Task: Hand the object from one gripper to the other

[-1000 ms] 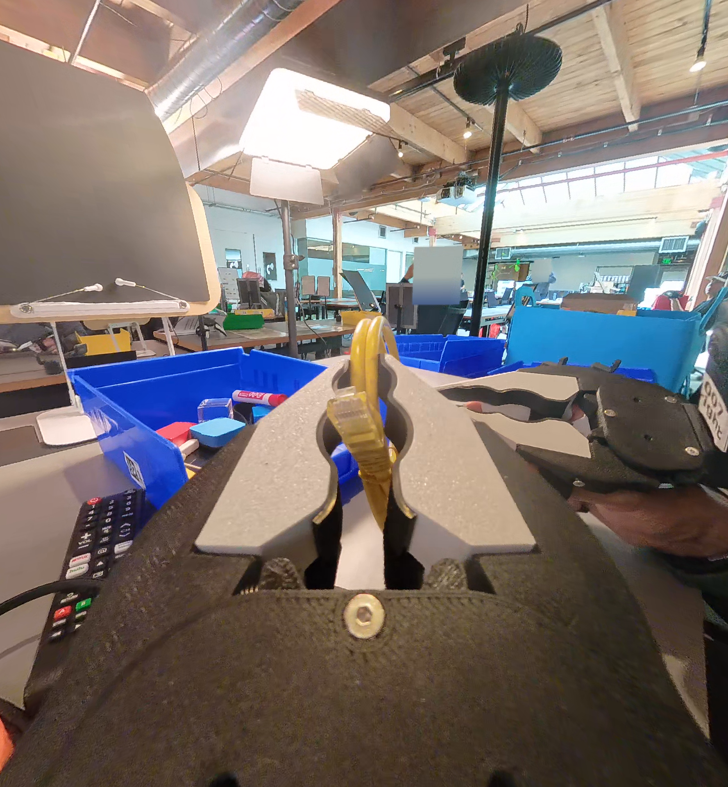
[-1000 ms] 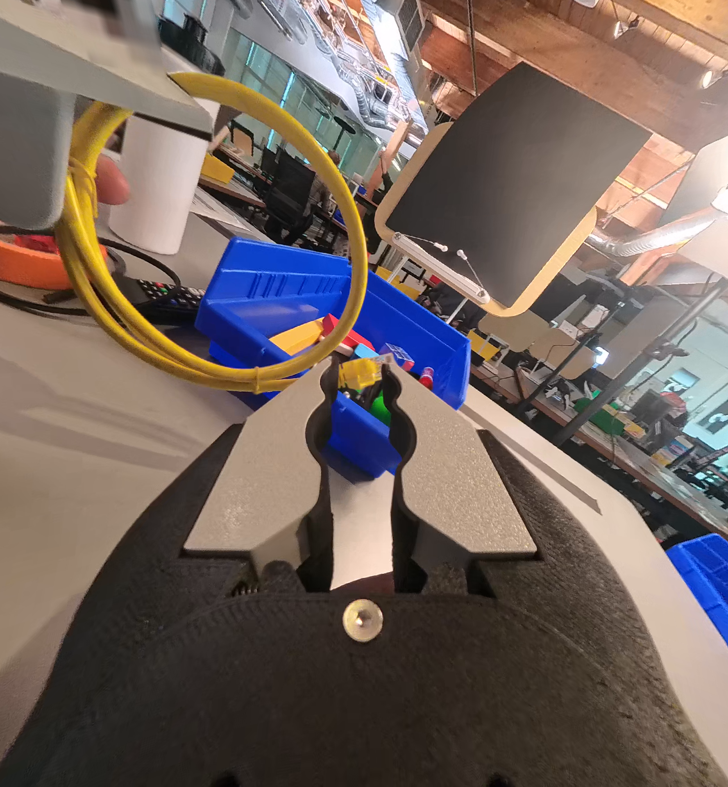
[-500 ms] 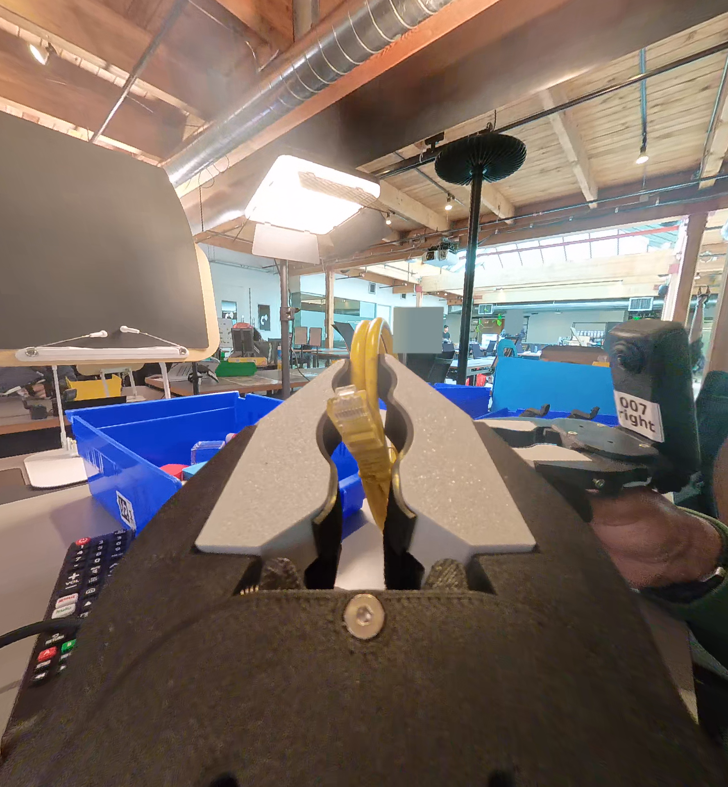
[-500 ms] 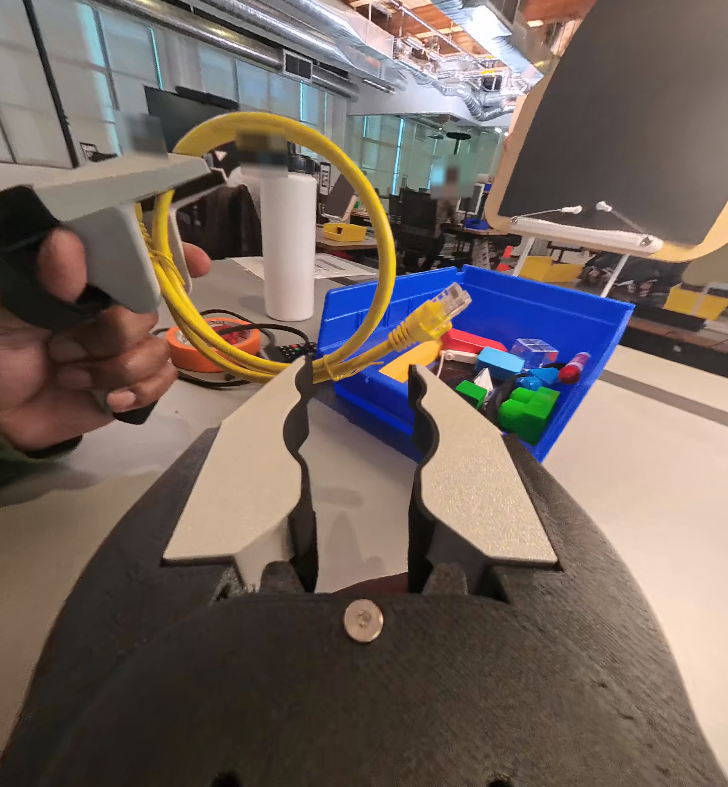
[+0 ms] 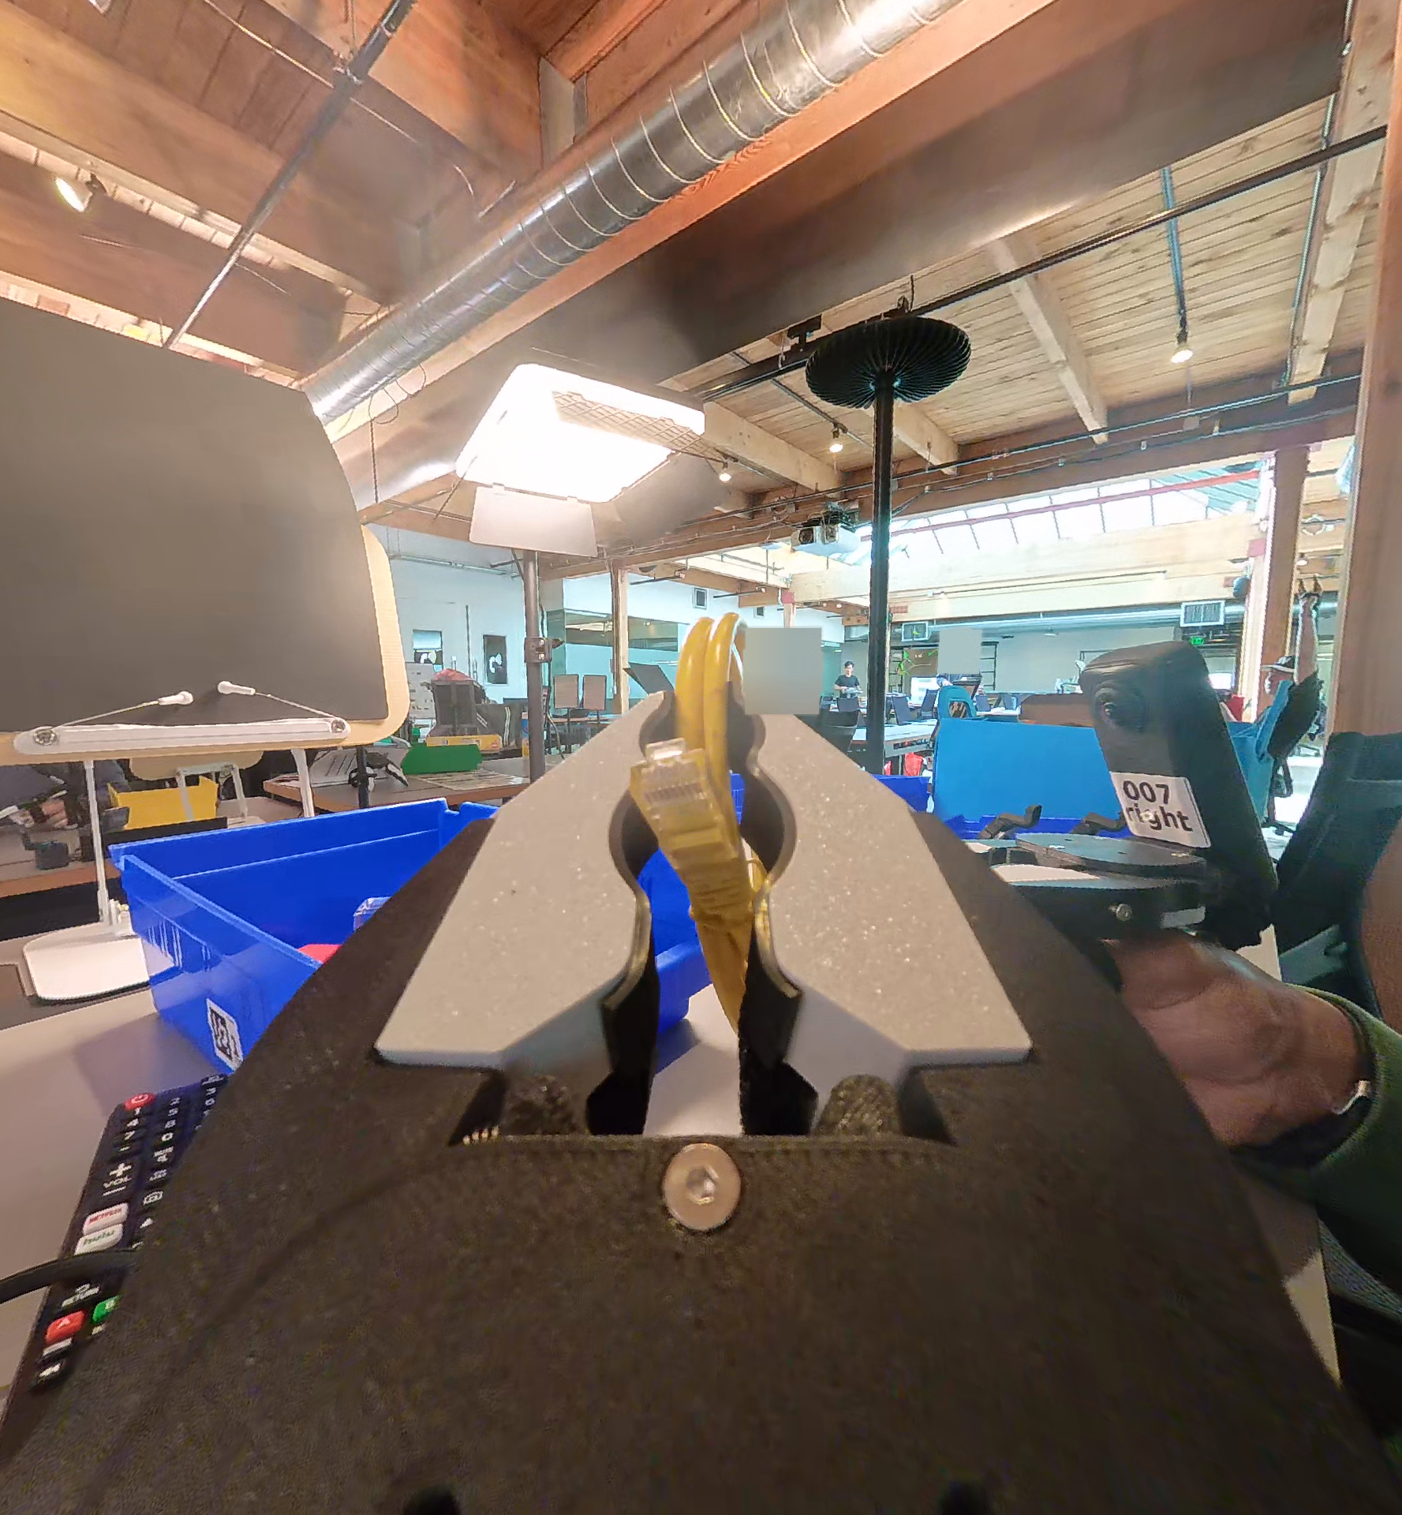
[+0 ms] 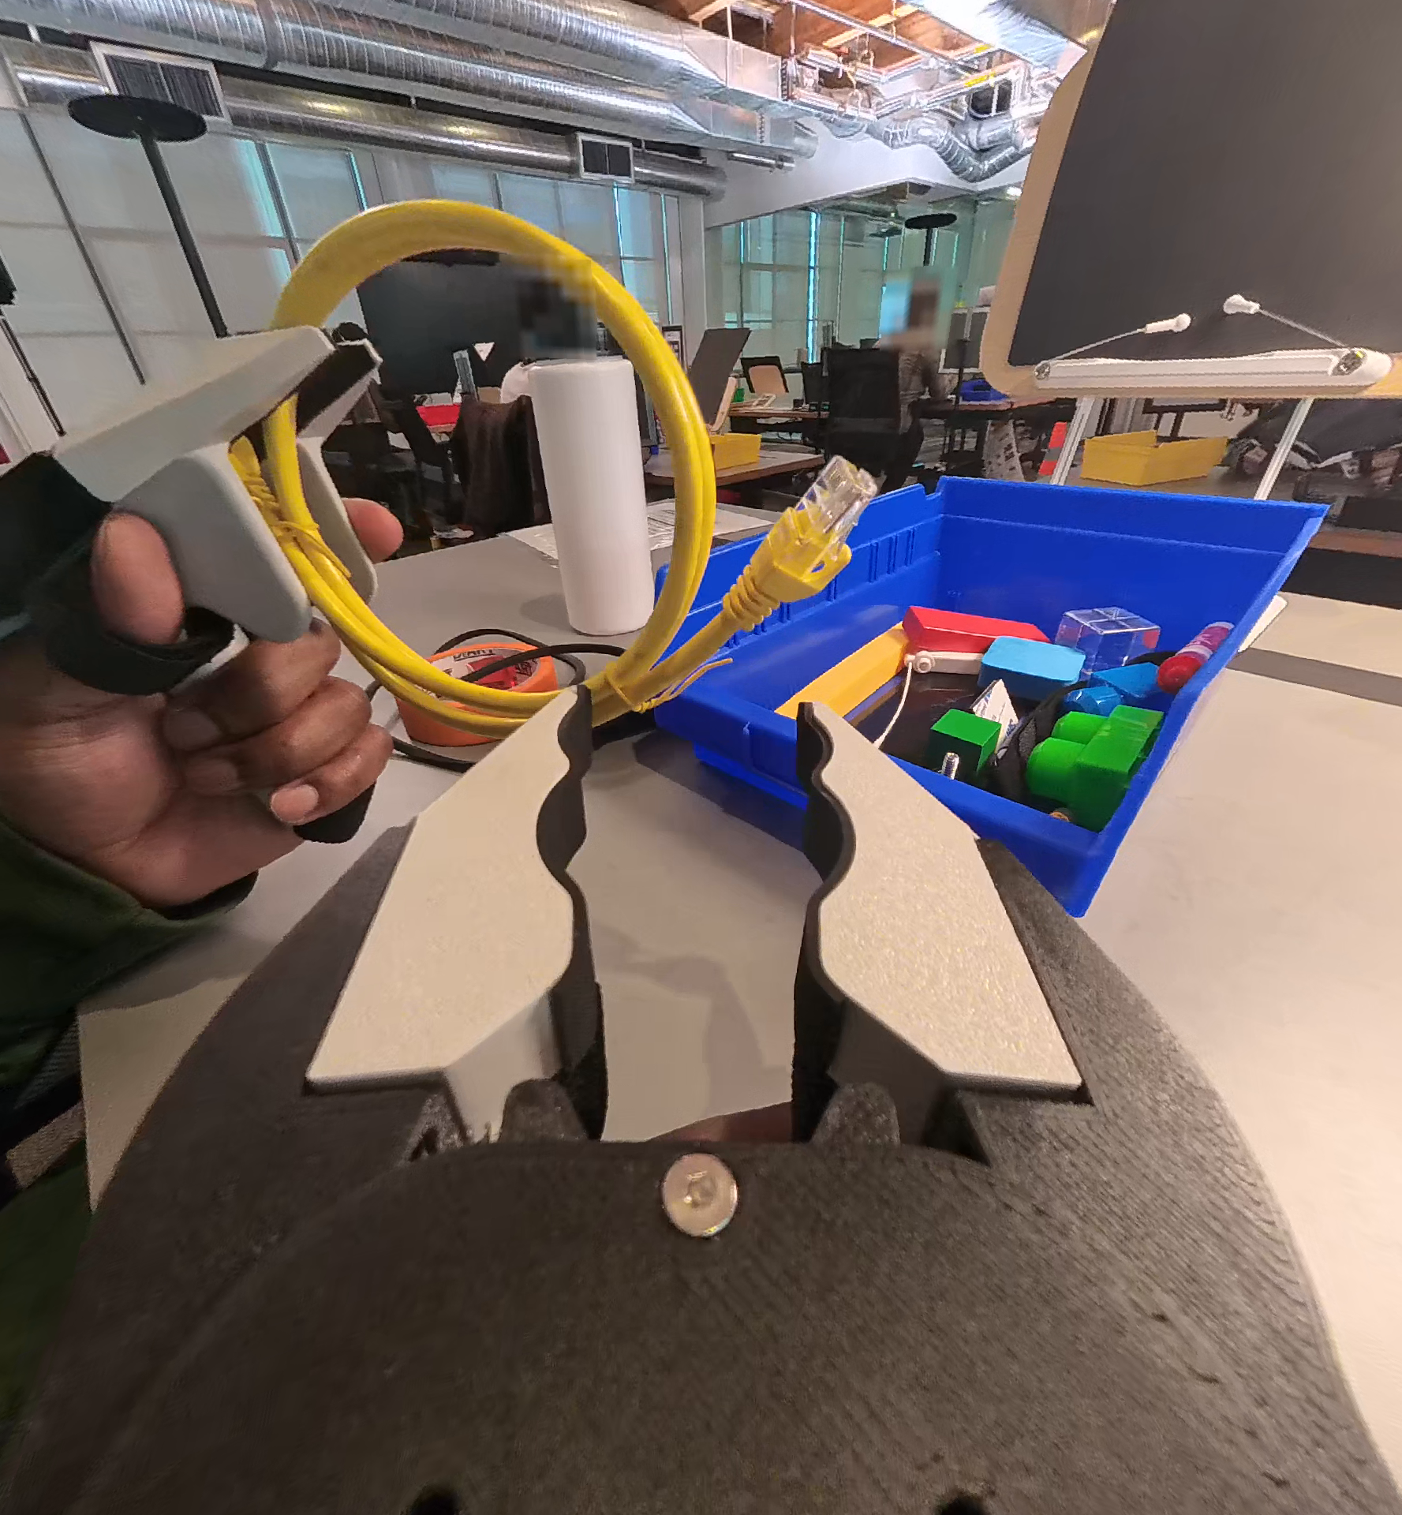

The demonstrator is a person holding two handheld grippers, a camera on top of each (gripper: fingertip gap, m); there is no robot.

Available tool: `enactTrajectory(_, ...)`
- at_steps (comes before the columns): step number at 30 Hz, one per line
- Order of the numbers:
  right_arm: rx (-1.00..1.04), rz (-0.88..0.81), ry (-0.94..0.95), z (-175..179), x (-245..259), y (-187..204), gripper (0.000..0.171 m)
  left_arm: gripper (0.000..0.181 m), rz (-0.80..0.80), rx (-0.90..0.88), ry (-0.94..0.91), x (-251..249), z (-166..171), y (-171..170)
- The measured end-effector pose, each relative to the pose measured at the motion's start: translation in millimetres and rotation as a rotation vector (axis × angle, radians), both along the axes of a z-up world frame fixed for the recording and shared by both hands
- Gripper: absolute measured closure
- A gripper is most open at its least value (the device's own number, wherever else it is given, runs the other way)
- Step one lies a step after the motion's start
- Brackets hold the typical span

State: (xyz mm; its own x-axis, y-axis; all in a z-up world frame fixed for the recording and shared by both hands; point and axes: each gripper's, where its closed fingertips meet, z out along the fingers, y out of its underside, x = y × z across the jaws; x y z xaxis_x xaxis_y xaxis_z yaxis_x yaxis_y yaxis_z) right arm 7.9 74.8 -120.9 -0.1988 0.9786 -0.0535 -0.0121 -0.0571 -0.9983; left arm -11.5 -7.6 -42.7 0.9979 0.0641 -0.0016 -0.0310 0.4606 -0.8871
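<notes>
A coiled yellow network cable (image 5: 710,828) with a clear plug is clamped in my left gripper (image 5: 705,721), held upright above the table. In the right wrist view the same cable (image 6: 517,459) forms a loop hanging from the left gripper (image 6: 271,459) at the left, its plug (image 6: 824,525) pointing right. My right gripper (image 6: 689,721) is open and empty, its fingertips just below and in front of the lower part of the loop, not touching it. The right gripper also shows in the left wrist view (image 5: 1091,869), at the right.
A blue bin (image 6: 1222,541) of coloured blocks stands on the grey table (image 6: 1296,943). A white bottle (image 6: 591,500), an orange tape roll (image 6: 468,680) and a black cable lie behind the loop. A black remote (image 5: 115,1205) lies left. A lamp board (image 5: 148,525) stands behind.
The right gripper has opened wider and turned to face the cable loop, which now sits closer and more central in its view. The left gripper still holds the cable, raised slightly.
</notes>
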Motion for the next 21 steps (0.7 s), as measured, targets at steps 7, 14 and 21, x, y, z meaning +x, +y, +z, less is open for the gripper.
enactTrajectory(7,-0.037,0.037,0.001,1,1,-4,0.120,0.170,-0.003,0.001,0.004,1,0,1)
enactTrajectory(14,-0.071,0.073,-0.002,1,2,-8,0.120,0.170,-0.010,-0.005,0.037,7,0,2)
enactTrajectory(21,-0.101,0.106,-0.008,1,2,-11,0.120,0.170,-0.030,0.009,0.049,12,2,1)
